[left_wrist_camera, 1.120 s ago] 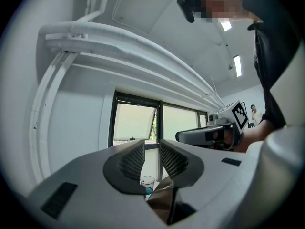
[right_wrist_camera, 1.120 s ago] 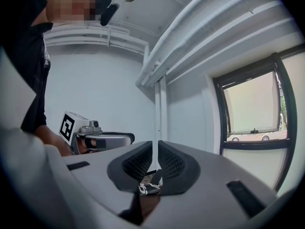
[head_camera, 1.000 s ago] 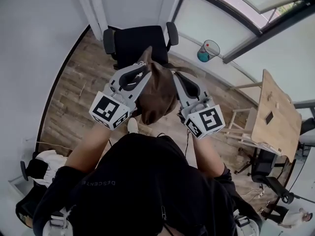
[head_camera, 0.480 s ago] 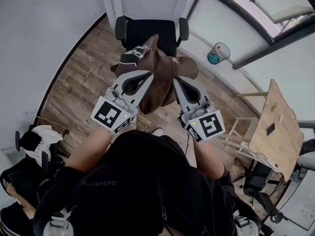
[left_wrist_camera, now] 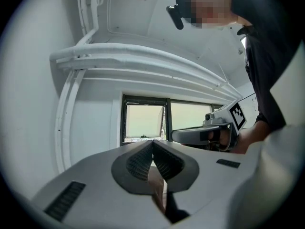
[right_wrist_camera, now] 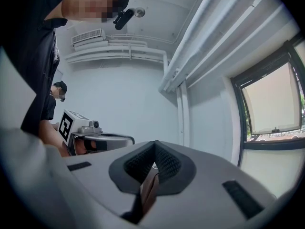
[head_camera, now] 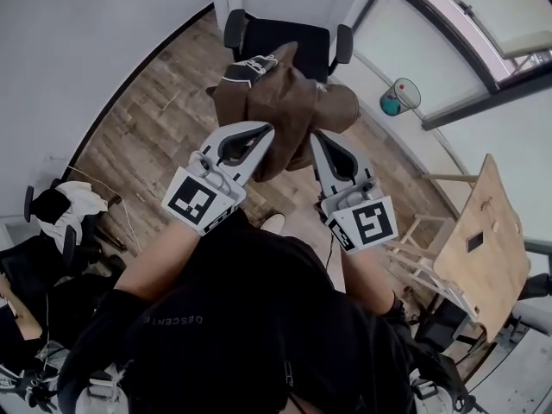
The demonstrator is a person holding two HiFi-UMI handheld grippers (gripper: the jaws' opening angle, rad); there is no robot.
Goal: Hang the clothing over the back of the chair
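Note:
A brown garment (head_camera: 280, 110) with a black-and-white trimmed part hangs in the air between my two grippers in the head view. My left gripper (head_camera: 267, 128) is shut on its left side, and brown cloth (left_wrist_camera: 156, 185) shows pinched between its pads. My right gripper (head_camera: 314, 136) is shut on the garment's right side, with a fold of cloth (right_wrist_camera: 148, 189) caught in its jaws. A black office chair (head_camera: 285, 43) with armrests stands just beyond the garment, against the white wall. The garment covers part of the chair's seat from view.
Wood-plank floor (head_camera: 155, 123) lies below. A teal and white bin (head_camera: 398, 97) stands by the window wall at right. A wooden table (head_camera: 479, 248) is at far right. Another dark chair with white cloth (head_camera: 60, 218) sits at left. The other gripper (left_wrist_camera: 221, 128) shows in each gripper view.
Both grippers carried the garment forward toward the black chair. The garment, bunched low a second ago, now hangs spread between the jaws near the chair.

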